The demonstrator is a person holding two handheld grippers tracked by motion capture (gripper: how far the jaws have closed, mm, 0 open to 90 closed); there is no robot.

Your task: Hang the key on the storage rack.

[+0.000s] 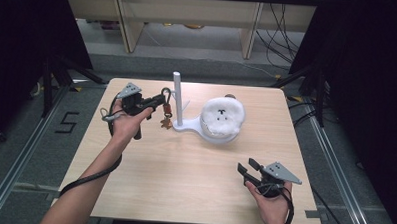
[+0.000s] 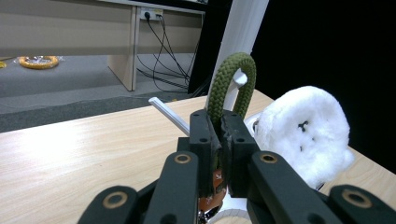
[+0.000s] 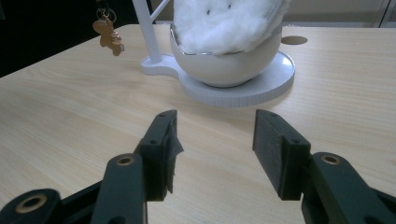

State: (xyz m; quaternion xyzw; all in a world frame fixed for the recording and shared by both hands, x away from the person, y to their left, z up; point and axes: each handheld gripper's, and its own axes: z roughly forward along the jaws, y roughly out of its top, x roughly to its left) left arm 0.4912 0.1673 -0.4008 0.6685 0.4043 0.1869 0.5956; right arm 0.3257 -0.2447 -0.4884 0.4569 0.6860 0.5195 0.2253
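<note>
The green cord loop (image 2: 232, 84) of a keychain, centre of the left gripper view, is clenched in the left gripper (image 2: 219, 135) beside the white stand (image 1: 178, 99); the right gripper (image 3: 212, 140) rests released, lower right of the high view, facing the plush-filled bowl (image 3: 229, 70).

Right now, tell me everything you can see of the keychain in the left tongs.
The keychain has a loop of olive-green braided cord with a reddish tag and a small brown gingerbread-shaped charm dangling below. The left tongs are shut on the cord just under the loop, which stands upright above the jaws. It hangs clear of the table, close beside the white stand's post, near its slanted peg; whether the loop touches the stand I cannot tell.
</note>
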